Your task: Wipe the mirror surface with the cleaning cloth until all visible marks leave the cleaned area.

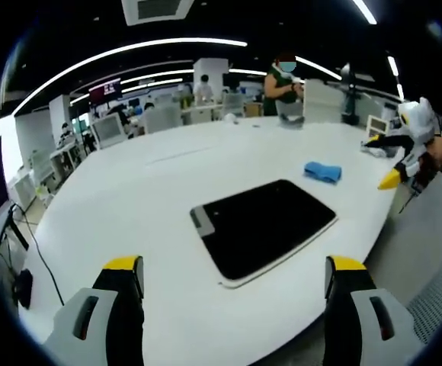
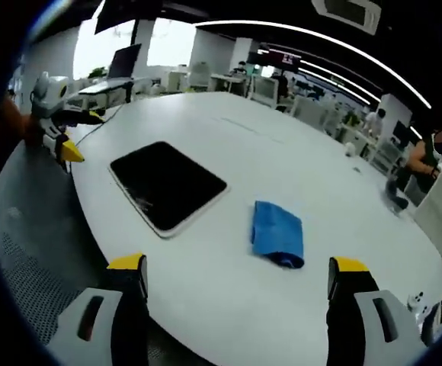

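Folded blue cleaning cloth (image 2: 277,232), soft and light, lies at two o'clock from the dark rectangular mirror (image 2: 168,184) on the white surface (image 2: 297,152); pinch its raised fold. Both the left gripper (image 1: 235,276) and the right gripper (image 2: 236,276) gape wide, empty.

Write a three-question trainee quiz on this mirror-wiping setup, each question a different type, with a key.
1. True or false: the blue cleaning cloth lies on top of the mirror.
2. Multiple choice: the right hand-held gripper is (a) shut on the cloth, (b) open and holding nothing, (c) pressed on the mirror.
3. Short answer: what do the mirror and cloth rest on?

Key:
1. False; the cloth lies beside the mirror, apart from it.
2. b. Its jaws stand wide apart near the table edge, short of the cloth. The left hand-held gripper is open as well.
3. The white table.
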The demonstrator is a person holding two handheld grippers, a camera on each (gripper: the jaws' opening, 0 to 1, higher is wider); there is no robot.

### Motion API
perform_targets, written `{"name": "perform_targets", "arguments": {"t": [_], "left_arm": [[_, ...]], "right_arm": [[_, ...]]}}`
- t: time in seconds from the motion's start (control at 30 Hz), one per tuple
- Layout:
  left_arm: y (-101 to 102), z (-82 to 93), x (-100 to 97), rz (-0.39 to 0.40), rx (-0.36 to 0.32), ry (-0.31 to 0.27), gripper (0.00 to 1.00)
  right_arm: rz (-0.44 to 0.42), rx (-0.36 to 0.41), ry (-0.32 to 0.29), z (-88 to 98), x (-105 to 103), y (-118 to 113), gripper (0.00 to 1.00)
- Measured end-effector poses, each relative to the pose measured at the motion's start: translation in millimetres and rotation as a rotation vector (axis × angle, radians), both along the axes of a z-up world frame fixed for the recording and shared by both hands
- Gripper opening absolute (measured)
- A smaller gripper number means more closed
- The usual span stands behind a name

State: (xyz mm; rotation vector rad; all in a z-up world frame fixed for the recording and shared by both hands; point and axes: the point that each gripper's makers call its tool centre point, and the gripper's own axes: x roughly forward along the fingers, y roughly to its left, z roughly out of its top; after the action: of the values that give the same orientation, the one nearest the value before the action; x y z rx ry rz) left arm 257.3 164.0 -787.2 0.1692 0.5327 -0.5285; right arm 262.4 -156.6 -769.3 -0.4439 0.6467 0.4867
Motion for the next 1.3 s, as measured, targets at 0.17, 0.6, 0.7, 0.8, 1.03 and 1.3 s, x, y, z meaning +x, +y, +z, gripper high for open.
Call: {"name": "perform_targets", "arguments": {"t": [0.17, 0.6, 0.7, 0.8, 1.03, 1.3], "left_arm": [[3.9, -2.2, -1.2, 0.013, -0.005, 0.012, 0.99], [0.5, 3.4, 2.6, 0.015, -0.051, -0.013, 0.99], [-1.3, -7.5, -2.2, 0.004, -0.079, 0.050, 1.00], [-5.6, -7.0, -2.2, -0.013, -0.076, 0.049, 1.00], [-6.6, -8.4, -1.9, -0.004, -0.093, 0.073, 1.00], [-15.2, -6.2, -3.4, -0.038, -0.075, 0.062, 1.00]], "right_arm": [[0.093, 0.011, 0.178, 30.9, 19.7, 6.3, 0.96], [0.076, -0.061, 0.323, 68.9, 104.5, -10.1, 0.89], [0.070, -0.118, 0.423, 61.6, 99.5, -23.6, 0.89], [0.048, -0.125, 0.475, 60.6, 101.5, -33.6, 0.90], [0.032, -0.146, 0.563, 57.9, 108.3, -38.6, 0.87], [0.000, -0.133, 0.565, 42.7, 119.1, -39.5, 0.73]]}}
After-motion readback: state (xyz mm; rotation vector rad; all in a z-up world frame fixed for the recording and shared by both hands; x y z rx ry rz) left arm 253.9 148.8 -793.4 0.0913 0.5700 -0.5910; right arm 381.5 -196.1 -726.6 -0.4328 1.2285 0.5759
